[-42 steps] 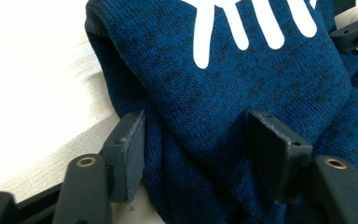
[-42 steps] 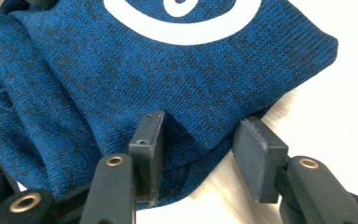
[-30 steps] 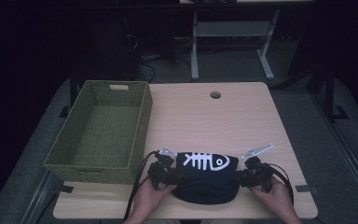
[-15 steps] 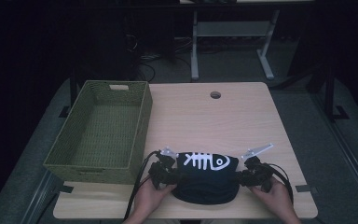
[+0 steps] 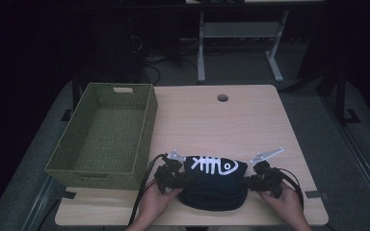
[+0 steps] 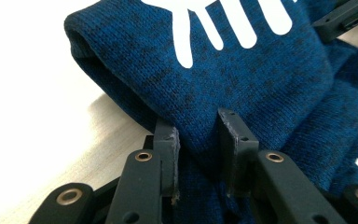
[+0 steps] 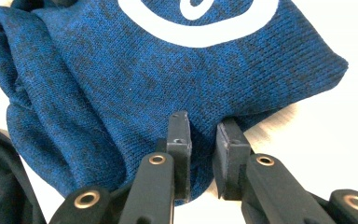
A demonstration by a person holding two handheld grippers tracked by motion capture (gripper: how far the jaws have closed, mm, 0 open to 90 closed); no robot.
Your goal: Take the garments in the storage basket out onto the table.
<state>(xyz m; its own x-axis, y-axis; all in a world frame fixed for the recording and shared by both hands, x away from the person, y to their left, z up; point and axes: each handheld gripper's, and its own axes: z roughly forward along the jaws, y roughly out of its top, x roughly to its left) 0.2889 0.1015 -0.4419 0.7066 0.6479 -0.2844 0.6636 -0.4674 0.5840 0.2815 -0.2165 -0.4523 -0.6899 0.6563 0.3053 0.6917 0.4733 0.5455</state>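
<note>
While the wooden table (image 5: 250, 125) takes up the middle of the high view, the risks sit at its lower edge. The green woven basket (image 5: 101, 132) stands at the left of the frame, hanging a little over the table's left edge, so a sideways push from the garment or an arm could nudge it further off.

The folded blue knit garment (image 5: 214, 185), with its white fish-skeleton print facing up, lies at the lower centre, near the front edge, between both hands. It is thick and several layers deep, so a lift could bring up only the top layers, and the fold would sag open.

The left gripper (image 6: 198, 140) has just been closing its fingers, and fabric is bunched between them; in the left gripper view the hold looks shallow. The right gripper (image 7: 203, 140) has also been closing, pinching the garment's bottom edge close to its corner, where the knit could slip out. An uneven lift would probably twist the bundle.
</note>
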